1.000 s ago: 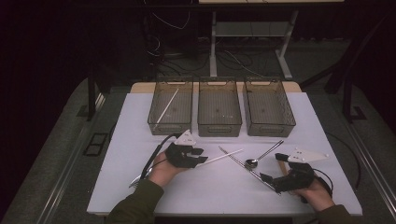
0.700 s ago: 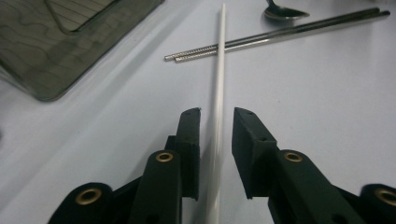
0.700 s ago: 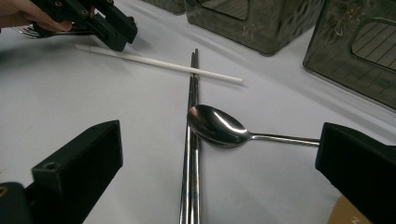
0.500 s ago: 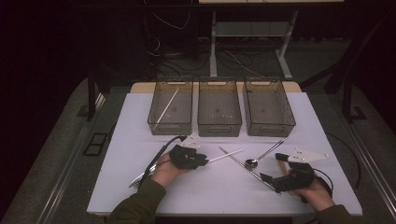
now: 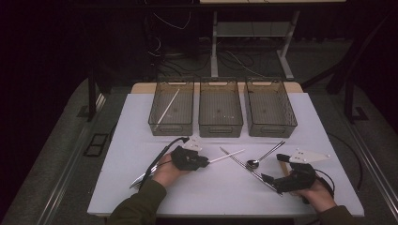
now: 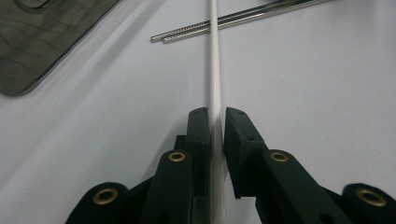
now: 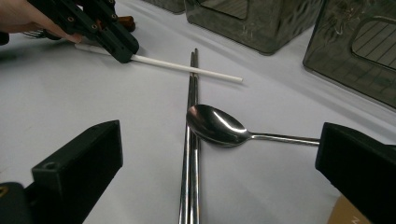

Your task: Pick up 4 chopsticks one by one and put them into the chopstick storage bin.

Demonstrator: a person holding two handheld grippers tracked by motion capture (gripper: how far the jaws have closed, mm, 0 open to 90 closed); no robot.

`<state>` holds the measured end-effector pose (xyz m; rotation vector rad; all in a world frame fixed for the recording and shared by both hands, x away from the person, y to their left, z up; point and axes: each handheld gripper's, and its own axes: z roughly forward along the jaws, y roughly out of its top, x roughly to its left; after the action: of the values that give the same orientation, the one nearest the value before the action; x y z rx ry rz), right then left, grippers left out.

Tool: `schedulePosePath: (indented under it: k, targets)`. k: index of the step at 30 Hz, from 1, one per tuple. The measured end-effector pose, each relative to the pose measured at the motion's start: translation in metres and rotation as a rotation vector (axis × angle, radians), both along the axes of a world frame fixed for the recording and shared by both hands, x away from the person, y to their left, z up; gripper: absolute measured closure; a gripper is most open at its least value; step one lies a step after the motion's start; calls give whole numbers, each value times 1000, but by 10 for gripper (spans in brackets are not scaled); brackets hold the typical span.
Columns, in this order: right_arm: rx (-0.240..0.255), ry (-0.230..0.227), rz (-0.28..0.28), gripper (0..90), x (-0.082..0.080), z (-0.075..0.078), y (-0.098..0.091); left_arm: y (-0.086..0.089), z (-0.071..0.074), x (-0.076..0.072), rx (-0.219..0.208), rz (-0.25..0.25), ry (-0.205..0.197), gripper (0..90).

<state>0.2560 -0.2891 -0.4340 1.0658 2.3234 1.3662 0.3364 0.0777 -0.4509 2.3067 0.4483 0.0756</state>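
My left gripper [image 5: 205,162] lies low on the white table, shut on the near end of a white chopstick [image 5: 227,156]. In the left gripper view the black jaws [image 6: 216,114] have just been closing and now pinch the white chopstick [image 6: 214,56], which runs straight ahead. Its far end rests across a pair of metal chopsticks [image 5: 239,161]. My right gripper [image 5: 273,168] stands open at the right. In the right gripper view its jaws [image 7: 222,135] are wide apart and hold nothing, with a steel spoon [image 7: 215,126] and the metal chopsticks [image 7: 190,140] on the table between them.
Three clear bins [image 5: 171,126] [image 5: 220,129] [image 5: 271,130] stand in a row at the back. The left one holds a white chopstick [image 5: 167,107]. More cutlery [image 5: 138,180] lies by the left wrist. A tan piece [image 7: 345,212] lies beside the right gripper.
The left gripper has sunk slightly onto the white chopstick and its jaws have closed on it. The right hand and the other cutlery have not moved.
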Motion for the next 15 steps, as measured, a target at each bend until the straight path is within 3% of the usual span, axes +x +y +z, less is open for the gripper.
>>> schedulePosePath:
  k: [9,15]
  targets:
    - [-3,-2,3,9,0,-1,0,0,0,0,-2,-15,-3,842]
    - [-1,-1,1,9,0,0,0,0,0,1,-10,9,20,845]
